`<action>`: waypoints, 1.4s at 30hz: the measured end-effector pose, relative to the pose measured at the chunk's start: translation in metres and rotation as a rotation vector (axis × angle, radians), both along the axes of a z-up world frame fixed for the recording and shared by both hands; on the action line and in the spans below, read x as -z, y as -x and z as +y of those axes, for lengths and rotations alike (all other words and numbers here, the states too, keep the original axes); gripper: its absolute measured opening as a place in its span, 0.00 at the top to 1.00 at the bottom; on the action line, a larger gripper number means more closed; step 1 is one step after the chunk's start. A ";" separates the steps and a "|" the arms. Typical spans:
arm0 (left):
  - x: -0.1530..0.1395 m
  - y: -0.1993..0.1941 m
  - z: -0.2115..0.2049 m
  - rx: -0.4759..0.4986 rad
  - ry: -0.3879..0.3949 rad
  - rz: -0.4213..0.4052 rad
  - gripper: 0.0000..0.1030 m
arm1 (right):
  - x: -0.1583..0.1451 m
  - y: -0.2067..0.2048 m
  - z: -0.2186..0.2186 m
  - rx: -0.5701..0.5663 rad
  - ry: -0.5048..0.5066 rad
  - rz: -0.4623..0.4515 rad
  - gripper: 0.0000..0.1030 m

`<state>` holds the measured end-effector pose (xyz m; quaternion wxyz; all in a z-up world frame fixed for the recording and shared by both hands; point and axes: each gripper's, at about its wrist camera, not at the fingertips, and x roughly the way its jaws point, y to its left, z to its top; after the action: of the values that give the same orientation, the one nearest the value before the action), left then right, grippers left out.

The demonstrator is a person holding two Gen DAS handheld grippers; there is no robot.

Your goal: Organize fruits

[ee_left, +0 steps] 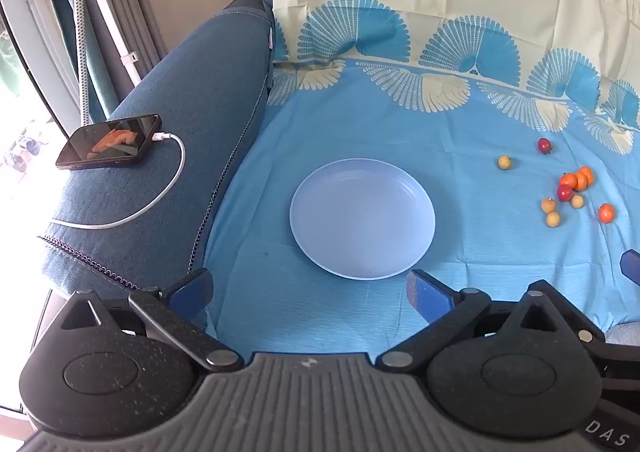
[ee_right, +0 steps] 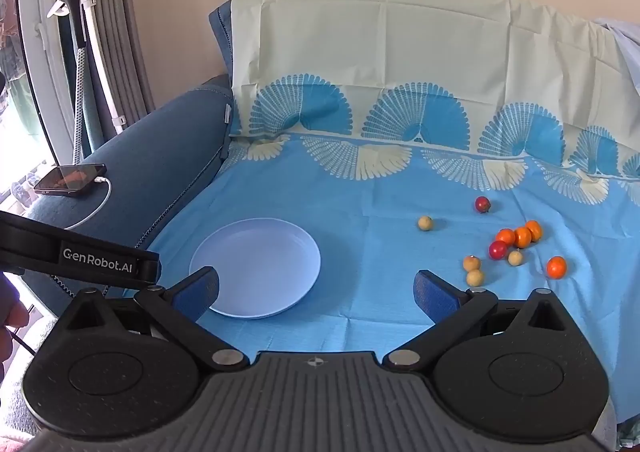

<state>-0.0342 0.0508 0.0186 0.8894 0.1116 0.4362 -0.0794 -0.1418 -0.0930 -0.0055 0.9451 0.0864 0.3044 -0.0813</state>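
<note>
An empty pale blue plate (ee_left: 362, 218) (ee_right: 256, 266) lies on the blue patterned cloth. To its right lie several small fruits: orange ones (ee_left: 578, 179) (ee_right: 520, 236), a lone orange one (ee_right: 557, 267), red ones (ee_left: 544, 145) (ee_right: 483, 204) and yellowish ones (ee_left: 504, 162) (ee_right: 425, 223). My left gripper (ee_left: 310, 292) hangs open just in front of the plate, holding nothing. My right gripper (ee_right: 316, 290) is open too, nothing between its fingers, with the plate by its left finger and the fruits beyond its right finger.
A phone (ee_left: 108, 141) (ee_right: 70, 176) on a white charging cable rests on the dark blue sofa arm (ee_left: 192, 124) at the left. The cloth (ee_right: 360, 192) runs up the sofa back. Curtains and a white stand are at far left.
</note>
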 end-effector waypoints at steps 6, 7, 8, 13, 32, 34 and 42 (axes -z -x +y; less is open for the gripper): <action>-0.001 0.000 0.000 0.001 -0.001 -0.004 0.00 | 0.000 0.001 -0.005 -0.004 -0.002 0.005 0.00; -0.001 0.000 0.000 0.001 -0.002 -0.005 0.00 | 0.000 0.001 -0.005 -0.005 -0.001 0.005 0.00; -0.001 0.001 0.000 0.000 -0.001 -0.006 0.00 | 0.000 0.001 -0.006 -0.006 0.000 0.005 0.00; 0.000 0.001 0.002 -0.001 -0.002 -0.007 0.00 | -0.001 0.002 -0.007 -0.010 0.006 -0.008 0.00; 0.001 0.002 0.001 -0.002 -0.012 -0.009 0.00 | 0.004 -0.002 -0.005 -0.012 0.007 -0.009 0.00; 0.002 0.002 0.001 -0.001 -0.012 -0.009 0.00 | 0.005 -0.002 -0.005 -0.012 0.006 -0.008 0.00; 0.002 0.003 0.002 -0.002 -0.012 -0.010 0.00 | 0.003 -0.001 -0.005 -0.014 0.004 -0.002 0.00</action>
<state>-0.0375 0.0523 0.0163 0.8909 0.1170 0.4323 -0.0750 -0.1405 -0.0985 -0.0089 0.9462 0.0823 0.3038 -0.0751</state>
